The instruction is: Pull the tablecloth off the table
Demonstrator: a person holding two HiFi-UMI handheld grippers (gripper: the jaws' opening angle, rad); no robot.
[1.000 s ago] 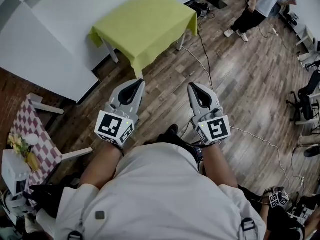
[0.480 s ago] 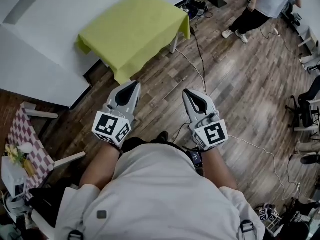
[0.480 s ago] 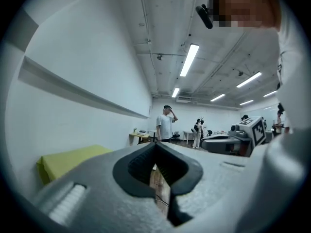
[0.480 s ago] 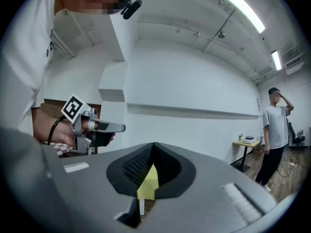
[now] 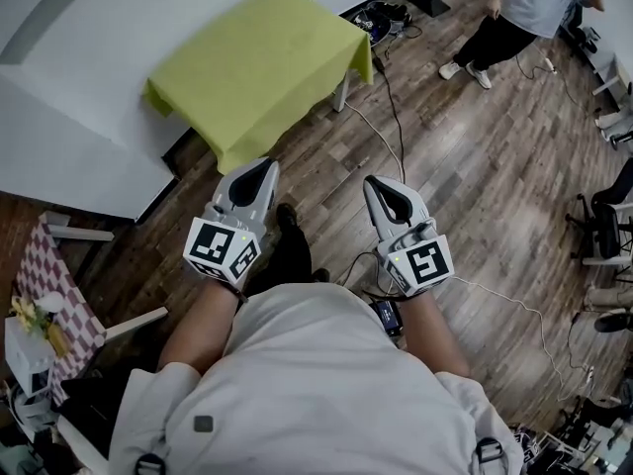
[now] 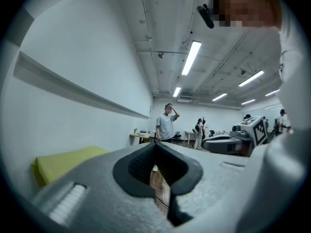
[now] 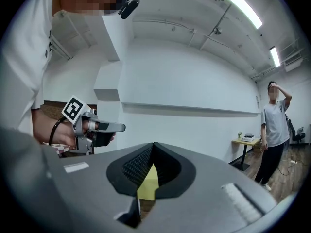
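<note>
A yellow-green tablecloth point(image 5: 259, 65) covers a small white-legged table point(image 5: 341, 92) by the white wall, ahead of both grippers. My left gripper point(image 5: 260, 170) and right gripper point(image 5: 380, 187) are held side by side at waist height over the wooden floor, short of the table, both shut with nothing between their jaws. In the left gripper view the cloth point(image 6: 65, 162) lies low at the left, beyond the closed left gripper point(image 6: 156, 147). In the right gripper view a strip of the cloth point(image 7: 148, 183) shows through the shut right gripper point(image 7: 153, 147), with the left gripper point(image 7: 92, 127) to its left.
A person point(image 5: 514, 13) stands at the far right. Cables point(image 5: 394, 117) trail across the floor from equipment beside the table. A checkered-cloth table point(image 5: 40, 285) with small items stands at the near left. Office chairs point(image 5: 608, 201) line the right edge.
The green table has shifted left and slightly nearer in the head view. A dark shoe has stepped forward between the grippers. Both grippers stay shut and keep their pose.
</note>
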